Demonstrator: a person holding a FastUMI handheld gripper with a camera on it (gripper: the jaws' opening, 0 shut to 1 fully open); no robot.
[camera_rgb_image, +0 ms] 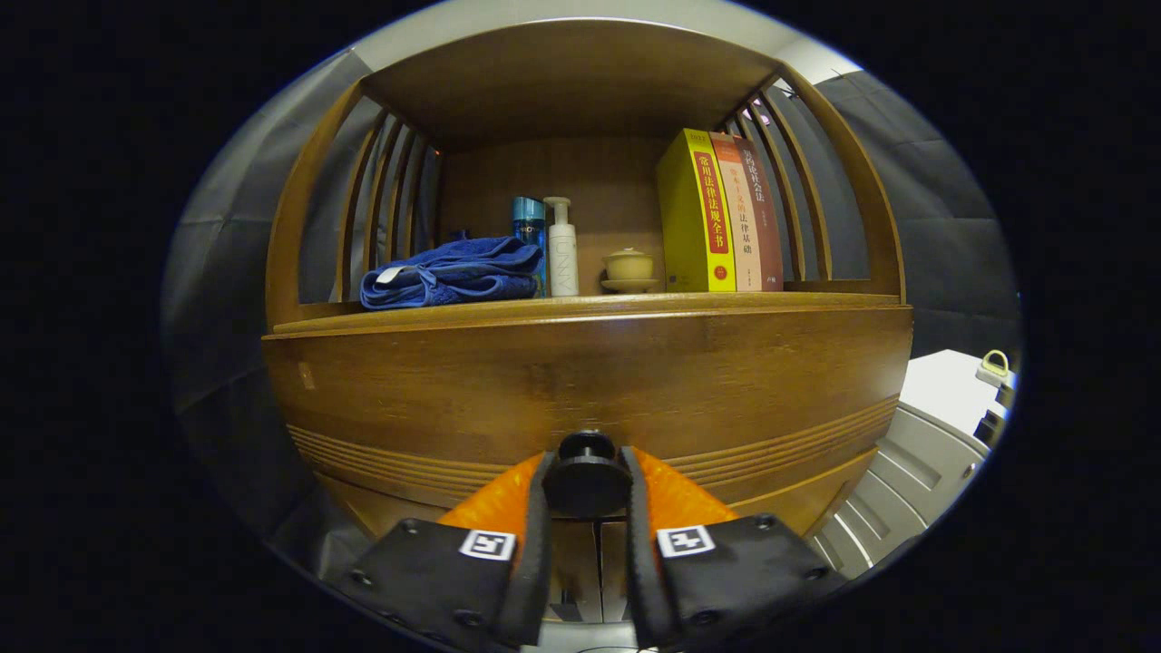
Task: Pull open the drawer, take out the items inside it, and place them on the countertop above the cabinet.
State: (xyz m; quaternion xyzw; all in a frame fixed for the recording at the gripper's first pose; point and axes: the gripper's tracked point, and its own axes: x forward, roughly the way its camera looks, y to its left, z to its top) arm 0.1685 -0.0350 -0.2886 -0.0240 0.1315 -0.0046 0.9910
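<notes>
The gripper [587, 485] is pointed level and straight at the front of the brown wooden cabinet [345, 399], sitting low against the wide wooden drawer front [580, 381]. Its two fingers [533, 544] are clamped around the round black drawer knob [586, 481], one pressed on each side, so the jaws are closed on the knob and it sits right between the fingertips. The drawer looks shut or barely moved, can't really tell from this angle, and whatever's inside is hidden.

Right above the drawer is the wooden countertop shelf [580, 307] with slatted curved sides. On it, from the left: a folded dark blue towel [453, 272], then a blue bottle [529, 227] tucked just behind it, touching or nearly touching a white pump bottle [563, 249]. Next is a small beige lidded cup on a saucer [629, 269], standing a bit apart. After that three upright books [721, 213], a yellow one and two reddish-brown ones, pressed side by side near the right slats.

Off to the right beyond the cabinet there's a white surface [943, 390].
</notes>
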